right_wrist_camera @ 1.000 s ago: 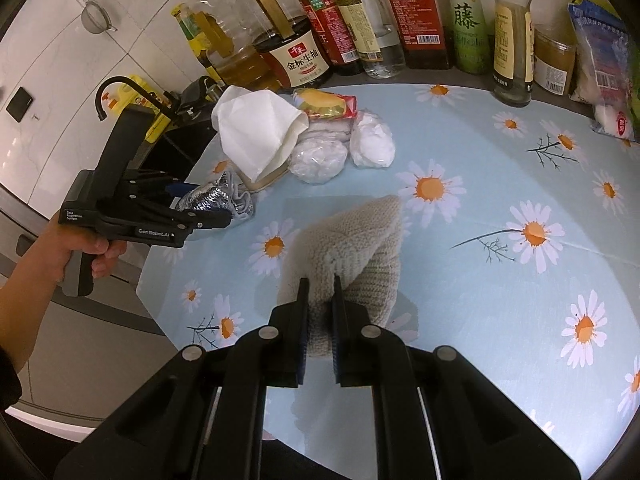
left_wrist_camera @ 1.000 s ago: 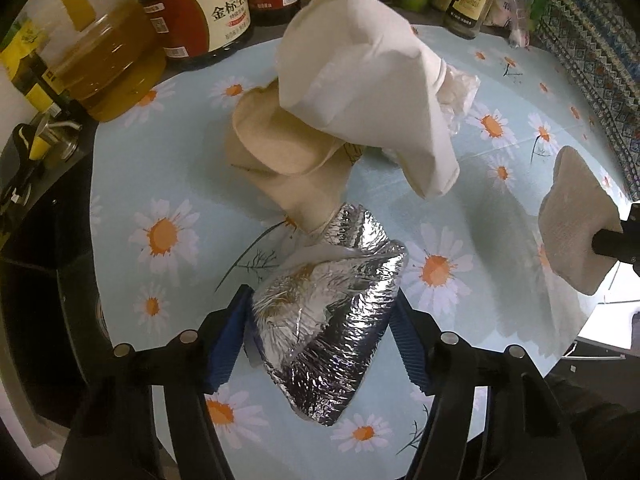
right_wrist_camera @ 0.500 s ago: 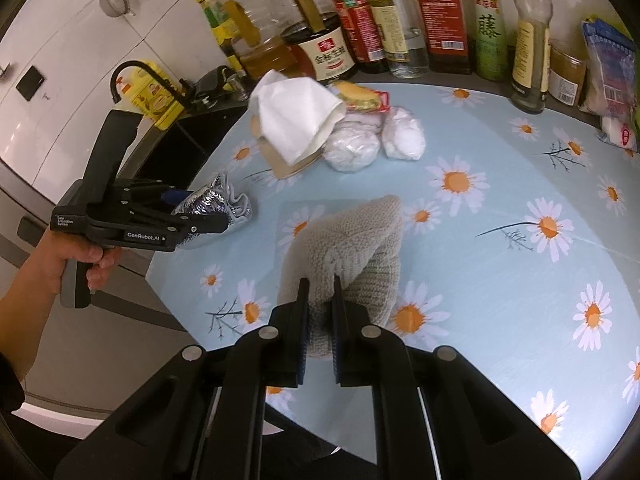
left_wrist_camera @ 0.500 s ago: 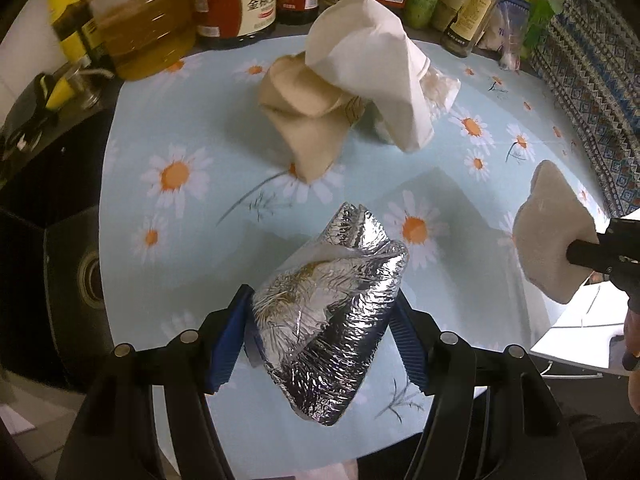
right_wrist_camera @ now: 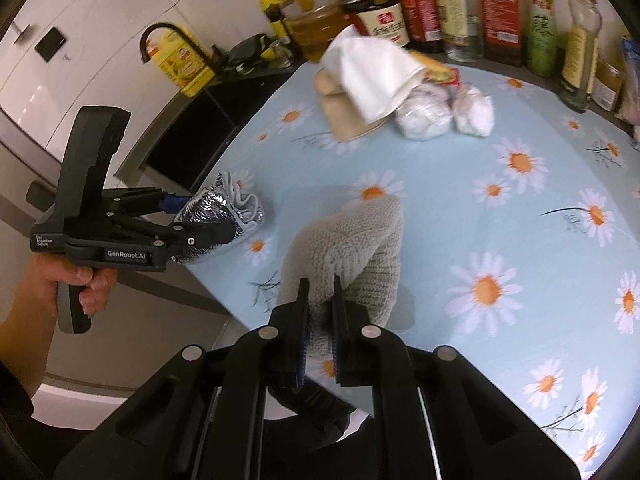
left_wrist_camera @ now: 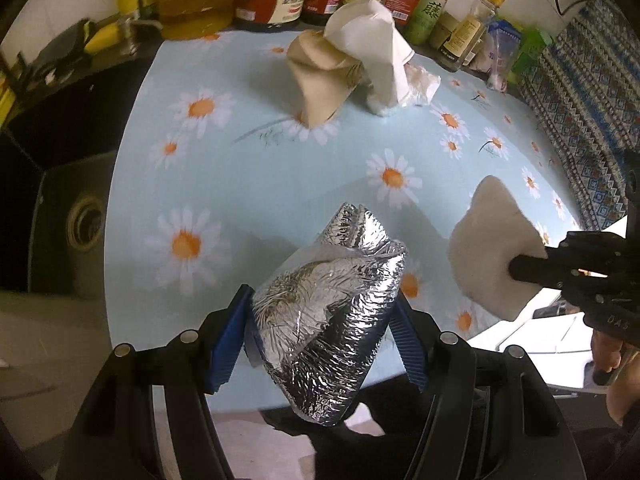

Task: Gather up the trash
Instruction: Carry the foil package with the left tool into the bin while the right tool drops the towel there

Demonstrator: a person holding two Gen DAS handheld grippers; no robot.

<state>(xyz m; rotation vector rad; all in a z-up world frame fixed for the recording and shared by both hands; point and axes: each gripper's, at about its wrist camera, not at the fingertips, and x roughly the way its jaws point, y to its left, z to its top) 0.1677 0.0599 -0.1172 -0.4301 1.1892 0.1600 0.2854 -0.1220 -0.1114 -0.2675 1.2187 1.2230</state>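
Observation:
My left gripper (left_wrist_camera: 322, 320) is shut on a crumpled silver foil pouch (left_wrist_camera: 328, 300), lifted above the near edge of the daisy-print table (left_wrist_camera: 248, 168); the right wrist view shows the same foil pouch (right_wrist_camera: 222, 220) in the left gripper (right_wrist_camera: 216, 226). My right gripper (right_wrist_camera: 320, 292) is shut on a beige knitted cloth (right_wrist_camera: 352, 248), held over the table's front edge; that cloth (left_wrist_camera: 492, 248) hangs at the right of the left wrist view. A white paper napkin (left_wrist_camera: 368, 40) and a tan paper wrapper (left_wrist_camera: 320, 76) lie at the table's back.
Sauce and oil bottles (right_wrist_camera: 496, 4) line the back of the table. Two white plastic bundles (right_wrist_camera: 444, 116) and a red-yellow packet (right_wrist_camera: 436, 72) lie beside the napkin. A dark sink (left_wrist_camera: 80, 224) with a black tap (right_wrist_camera: 172, 36) sits left of the table.
Both grippers have drawn back from the table's middle toward its near edge, carrying the foil pouch and the knitted cloth. The paper pile now lies farther away.

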